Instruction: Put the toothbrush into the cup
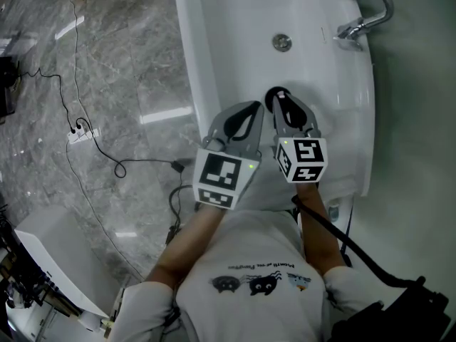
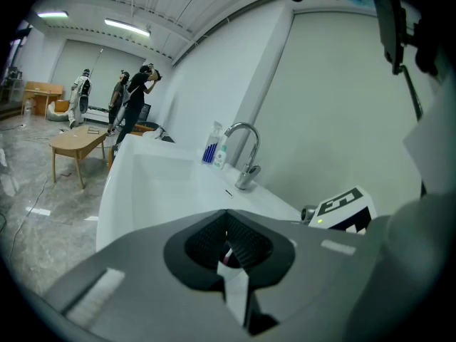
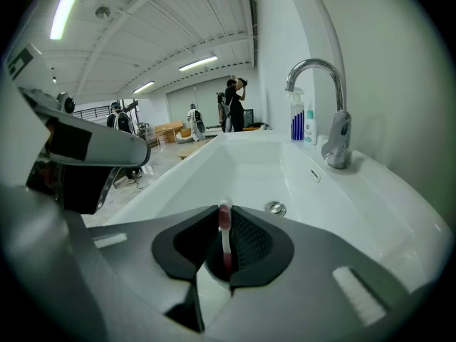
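Head view
- Left gripper (image 1: 246, 120): held over the near end of the white sink (image 1: 206, 55), with its jaws drawn together.
- Right gripper (image 1: 281, 102): just to the right of the left jaws, also over the sink. Its jaws are pinched shut.
- Drain (image 1: 282, 42): on the sink floor, ahead of both pairs of jaws.
- Faucet (image 1: 370, 13): on the sink rim, ahead and well to the right of the right jaws.
- Power strip (image 1: 82, 132): on the grey stone floor (image 1: 107, 63), well to the left of the left jaws, with a cable trailing from it.

Left gripper view
- Jaws: clenched, the pads meeting. A small reddish speck sits low in the slit, too small to identify.
- Right gripper: close by on the right of the jaws, with its marker cube showing.
- Faucet: ahead of the jaws, past the basin.
- Bottles (image 2: 211, 148): just left of the faucet, beyond the jaws.
- People (image 2: 135, 95): far ahead and to the left of the jaws.

Right gripper view
- Toothbrush (image 3: 226, 251): clamped upright between the jaws. Its pink-red handle is in the pads and its head pokes above the tips.
- Left gripper: close by on the left of the jaws.
- Drain: just past the jaws, slightly to the right.
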`<state>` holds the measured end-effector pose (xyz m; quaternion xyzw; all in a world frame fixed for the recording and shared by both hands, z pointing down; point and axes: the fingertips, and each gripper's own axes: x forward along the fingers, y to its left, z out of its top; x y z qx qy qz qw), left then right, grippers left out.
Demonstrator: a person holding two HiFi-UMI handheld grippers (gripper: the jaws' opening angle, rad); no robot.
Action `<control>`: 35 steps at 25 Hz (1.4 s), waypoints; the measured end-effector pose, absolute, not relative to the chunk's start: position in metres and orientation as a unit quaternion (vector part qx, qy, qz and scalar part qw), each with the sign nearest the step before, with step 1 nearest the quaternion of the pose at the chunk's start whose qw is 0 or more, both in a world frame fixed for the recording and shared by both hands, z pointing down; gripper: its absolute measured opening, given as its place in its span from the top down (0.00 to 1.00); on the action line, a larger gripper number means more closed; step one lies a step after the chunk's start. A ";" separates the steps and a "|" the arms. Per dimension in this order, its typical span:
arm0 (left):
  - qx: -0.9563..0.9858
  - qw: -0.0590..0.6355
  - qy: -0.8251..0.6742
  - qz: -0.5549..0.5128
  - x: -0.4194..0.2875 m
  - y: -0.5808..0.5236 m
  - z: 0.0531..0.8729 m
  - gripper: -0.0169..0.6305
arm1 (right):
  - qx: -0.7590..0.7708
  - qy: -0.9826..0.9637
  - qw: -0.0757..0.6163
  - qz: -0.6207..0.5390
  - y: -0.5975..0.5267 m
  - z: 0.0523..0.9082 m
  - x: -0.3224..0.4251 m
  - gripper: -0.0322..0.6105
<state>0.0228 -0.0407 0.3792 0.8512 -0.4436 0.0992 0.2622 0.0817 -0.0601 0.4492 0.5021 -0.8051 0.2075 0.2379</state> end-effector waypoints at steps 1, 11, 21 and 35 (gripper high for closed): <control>0.851 0.263 -0.444 0.099 0.022 -0.041 0.379 0.97 | 0.502 -0.805 0.238 0.207 -0.061 0.449 0.081 0.86; 0.848 0.264 -0.448 0.102 0.033 -0.053 0.394 0.97 | 0.501 -0.806 0.235 0.210 -0.074 0.463 0.093 0.86; 0.846 0.268 -0.449 0.102 0.031 -0.054 0.396 0.97 | 0.504 -0.805 0.231 0.213 -0.078 0.464 0.093 0.86; 0.845 0.273 -0.449 0.102 0.028 -0.053 0.396 0.97 | 0.510 -0.802 0.224 0.215 -0.081 0.462 0.093 0.87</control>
